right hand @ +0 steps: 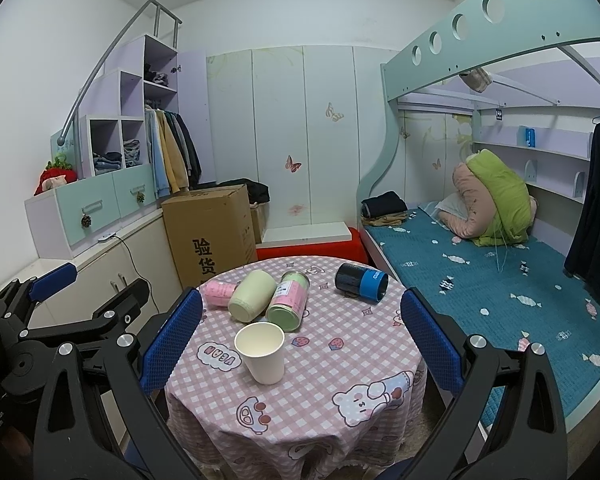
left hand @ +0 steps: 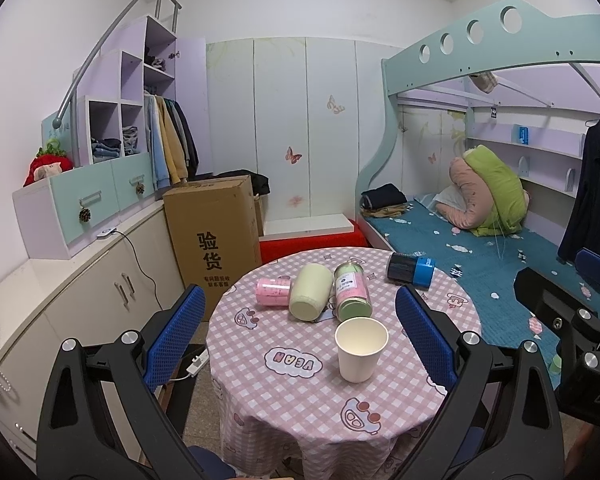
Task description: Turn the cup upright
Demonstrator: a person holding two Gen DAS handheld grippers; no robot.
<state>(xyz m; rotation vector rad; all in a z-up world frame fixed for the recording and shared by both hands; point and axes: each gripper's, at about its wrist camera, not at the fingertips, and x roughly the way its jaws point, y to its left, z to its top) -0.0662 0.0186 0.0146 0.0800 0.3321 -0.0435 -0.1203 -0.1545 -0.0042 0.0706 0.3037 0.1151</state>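
Mia: Cup (left hand: 361, 349) first — how many?

Ben: One white paper cup. It stands up straight on the round table (left hand: 300, 400), mouth up, with nothing in it. In the left view it sits at about 4 o'clock from the table's middle.

Mia: How many other things lie on the table?

Ben: Four, all on their sides. One pink tin (left hand: 273, 291), one pale green cup (left hand: 310, 292), one pink-and-green can (left hand: 352, 292) and one black-and-blue can (left hand: 411, 269). The first three are bunched together at 12 o'clock from the paper cup. The pale green one touches the pink tin, and the can's end is just beside the paper cup. The black-and-blue can is well apart, at about 1 o'clock.

Mia: And the grippers?

Ben: Two. The left gripper (left hand: 298, 330) has its two blue fingers spread wide and grips nothing. The right gripper (right hand: 300, 334) is the same — spread wide, nothing between the pads. Both hang in front of the table, near its edge at 6 o'clock. Neither touches the paper cup.

Mia: Anything near the table?

Ben: One brown box (left hand: 212, 236) at 10 o'clock, and one bed (left hand: 480, 256) at 2 o'clock.
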